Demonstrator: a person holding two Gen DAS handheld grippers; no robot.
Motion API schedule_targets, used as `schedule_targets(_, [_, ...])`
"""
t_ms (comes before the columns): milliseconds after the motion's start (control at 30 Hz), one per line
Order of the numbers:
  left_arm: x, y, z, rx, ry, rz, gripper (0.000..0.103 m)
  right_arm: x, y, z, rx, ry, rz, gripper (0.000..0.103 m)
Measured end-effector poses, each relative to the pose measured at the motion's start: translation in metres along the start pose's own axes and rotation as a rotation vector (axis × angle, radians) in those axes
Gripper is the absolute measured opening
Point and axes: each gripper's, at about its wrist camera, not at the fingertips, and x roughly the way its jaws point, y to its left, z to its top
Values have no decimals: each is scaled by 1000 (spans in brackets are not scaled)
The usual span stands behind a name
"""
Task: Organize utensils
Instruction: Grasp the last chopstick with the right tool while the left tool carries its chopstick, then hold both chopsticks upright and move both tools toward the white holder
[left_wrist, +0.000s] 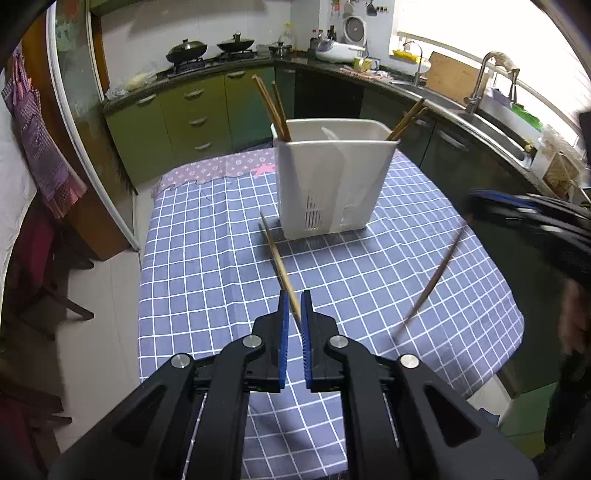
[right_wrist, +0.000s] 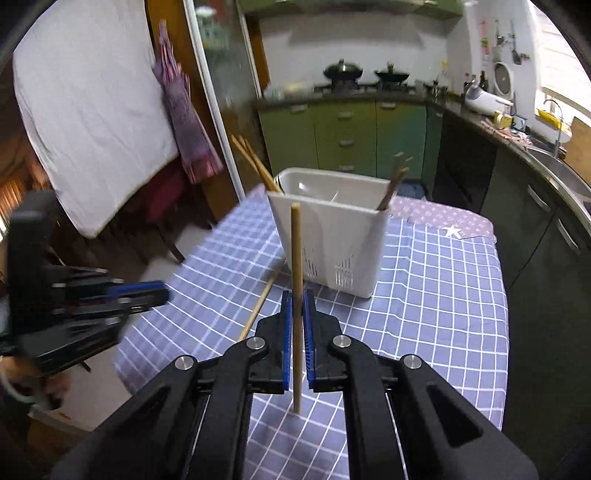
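Note:
A white two-compartment utensil holder (left_wrist: 332, 177) stands on the blue checked tablecloth (left_wrist: 207, 266), with several brown chopsticks (left_wrist: 275, 110) leaning out of its left and right ends. My left gripper (left_wrist: 294, 299) is shut on a light wooden chopstick (left_wrist: 277, 258) whose far end points at the holder's base. The right gripper (left_wrist: 484, 197) shows blurred at the right edge, a chopstick (left_wrist: 436, 277) slanting down from it. In the right wrist view my right gripper (right_wrist: 297, 297) is shut on an upright chopstick (right_wrist: 295, 251) in front of the holder (right_wrist: 343, 243). The left gripper (right_wrist: 159, 293) with its chopstick (right_wrist: 258, 306) is at the left.
Green kitchen cabinets (left_wrist: 192, 118) and a counter with two woks (left_wrist: 186, 50) run behind the table. A sink with a tap (left_wrist: 480, 85) lies to the right. A purple cloth (left_wrist: 37, 140) hangs at the left, near a dark chair (left_wrist: 44, 288). A person's hand (right_wrist: 22, 380) shows low left.

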Motion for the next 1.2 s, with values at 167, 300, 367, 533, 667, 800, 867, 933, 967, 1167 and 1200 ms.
schedule_targets(167, [50, 17, 13, -119, 147, -30, 7, -36, -8, -7, 17, -53, 13, 7])
schedule_targets(300, [104, 31, 22, -227, 265, -32, 11, -60, -8, -12, 13, -70, 16, 7])
schedule_targets(367, [127, 34, 27, -275, 289, -31, 16, -67, -7, -13, 13, -73, 17, 7])
schedule_targets(533, [154, 34, 37, -325, 275, -11, 17, -75, -13, -19, 22, -74, 12, 7])
schedule_targets(667, [170, 34, 46, -328, 283, 13, 17, -78, -20, -22, 39, -84, 9, 7])
schedule_targets(800, [181, 31, 50, -325, 301, 29, 17, -80, -22, -26, 44, -88, 10, 7])
schedule_targets(867, [186, 30, 51, -322, 311, 32, 17, -80, -19, -24, 44, -88, 10, 7])
schedule_targets(933, [188, 29, 52, -311, 310, 40, 17, -80, -18, -25, 43, -87, 12, 7])
schedule_targets(967, [188, 28, 52, -302, 312, 45, 17, -80, -18, -25, 44, -86, 14, 7])
schedule_targets(1167, [187, 30, 51, -286, 323, 45, 7, -78, -16, -26, 48, -81, 18, 7])
schedule_targets(1200, [186, 32, 50, -287, 323, 43, 7, -78, -15, -25, 48, -81, 18, 7])
